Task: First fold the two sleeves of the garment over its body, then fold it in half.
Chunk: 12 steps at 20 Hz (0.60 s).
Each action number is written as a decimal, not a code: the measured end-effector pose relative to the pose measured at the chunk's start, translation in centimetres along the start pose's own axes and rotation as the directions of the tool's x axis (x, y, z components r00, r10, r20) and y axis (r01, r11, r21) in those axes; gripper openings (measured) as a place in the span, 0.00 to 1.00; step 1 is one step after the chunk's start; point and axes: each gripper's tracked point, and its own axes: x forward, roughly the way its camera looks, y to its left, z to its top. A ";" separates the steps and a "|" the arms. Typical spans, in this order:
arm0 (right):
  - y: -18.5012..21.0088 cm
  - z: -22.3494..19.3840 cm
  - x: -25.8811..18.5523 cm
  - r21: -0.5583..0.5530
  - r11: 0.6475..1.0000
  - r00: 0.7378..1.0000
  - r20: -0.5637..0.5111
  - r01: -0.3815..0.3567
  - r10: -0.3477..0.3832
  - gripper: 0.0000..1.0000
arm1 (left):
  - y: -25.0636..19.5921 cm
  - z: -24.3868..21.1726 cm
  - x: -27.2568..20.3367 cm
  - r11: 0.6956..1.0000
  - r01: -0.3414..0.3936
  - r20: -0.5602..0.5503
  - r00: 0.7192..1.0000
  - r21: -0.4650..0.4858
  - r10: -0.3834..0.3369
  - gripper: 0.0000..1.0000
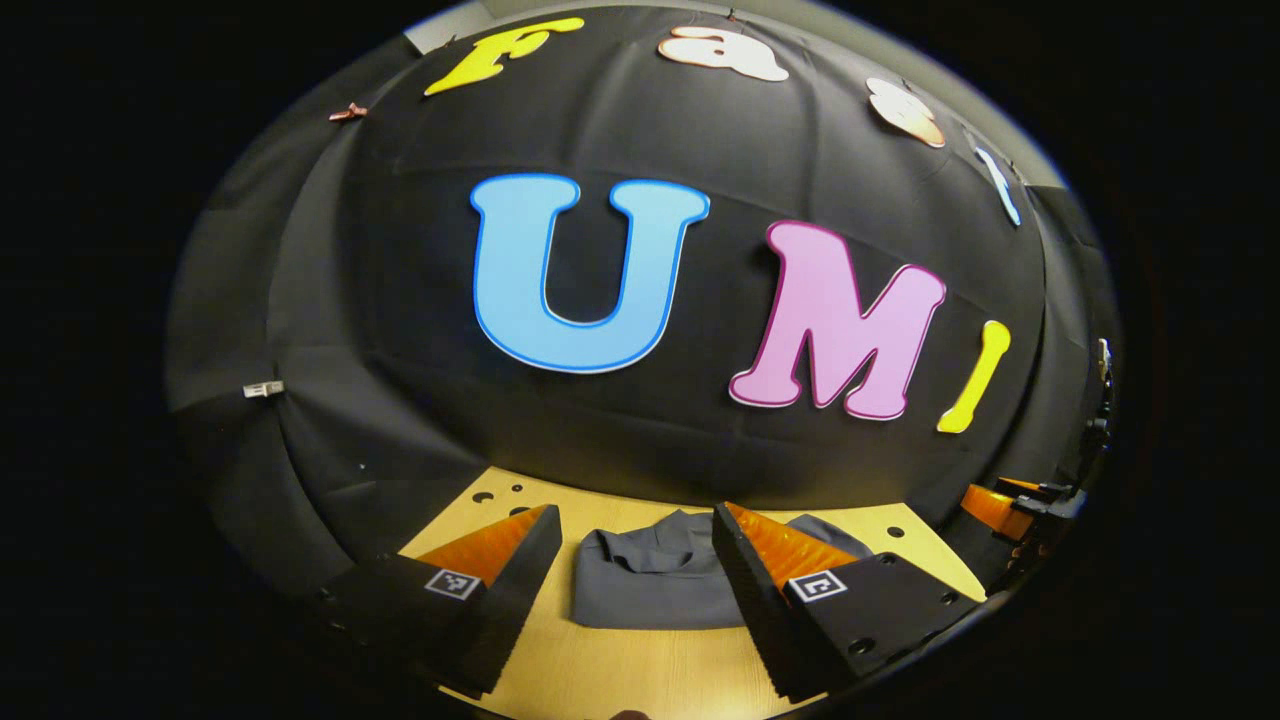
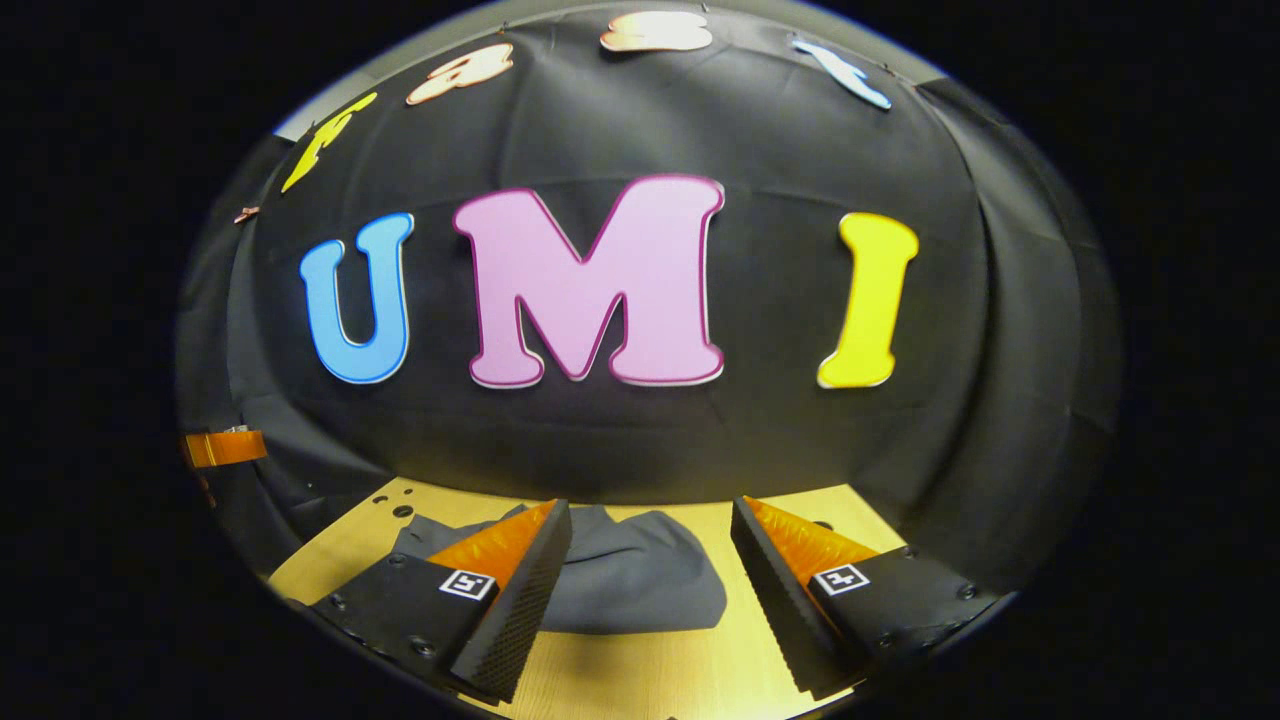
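Two open grippers (image 1: 635, 560) (image 2: 650, 555), grey garment (image 1: 650, 580) on wooden table (image 1: 640, 670)

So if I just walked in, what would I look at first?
Probably the grey garment, lying in a bunched heap on the wooden table, near the black cloth wall at the back. Next, the orange and black fingers of the left hand-held gripper, spread open in front of the heap. In the right gripper view, the right hand-held gripper is open too, with the garment lying beyond its fingers.
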 end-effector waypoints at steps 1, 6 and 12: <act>0.0 0.7 -1.6 0.001 1.000 1.000 0.018 0.008 -0.008 0.99 | -0.1 0.7 -1.5 1.000 0.004 0.019 1.000 0.022 -0.004 0.96; -0.1 1.0 -9.8 0.071 0.997 0.999 0.012 0.030 -0.031 0.99 | -1.8 0.4 -9.3 0.999 0.036 0.055 0.998 0.010 -0.037 0.96; 3.0 -0.9 -15.9 0.003 1.000 0.999 -0.027 -0.025 0.025 0.99 | -1.8 -4.2 -12.9 0.998 0.043 0.013 0.999 -0.037 -0.042 0.96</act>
